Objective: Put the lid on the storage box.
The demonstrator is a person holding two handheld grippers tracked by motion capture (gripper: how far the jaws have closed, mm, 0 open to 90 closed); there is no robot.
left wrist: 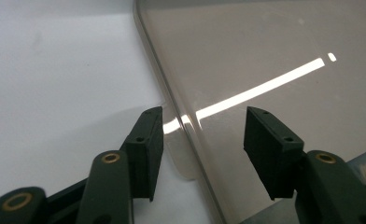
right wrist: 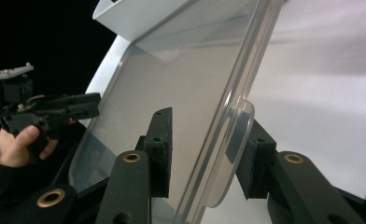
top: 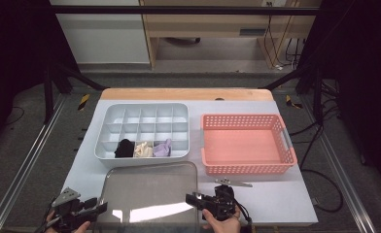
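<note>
A clear plastic lid [top: 149, 189] lies at the front middle of the table, just in front of a grey compartment tray [top: 106, 141]. The tray's front row holds a black [top: 124, 148], a cream [top: 143, 149] and a purple [top: 163, 147] bundle of cloth. My left gripper [top: 102, 208] is at the lid's left edge. In the left gripper view it [left wrist: 204, 114] stands open, jaws astride the lid's rim [left wrist: 190, 135] without touching. My right gripper [top: 188, 199] is at the lid's right edge. In the right gripper view it [right wrist: 204, 121] is open around the lid's small tab [right wrist: 232, 154].
A pink slotted basket [top: 247, 167] with nothing in it stands right of the tray. The white table mat [top: 276, 194] shows bare at the front right. The table's front edge is close behind both hands. Dark frame bars flank the table.
</note>
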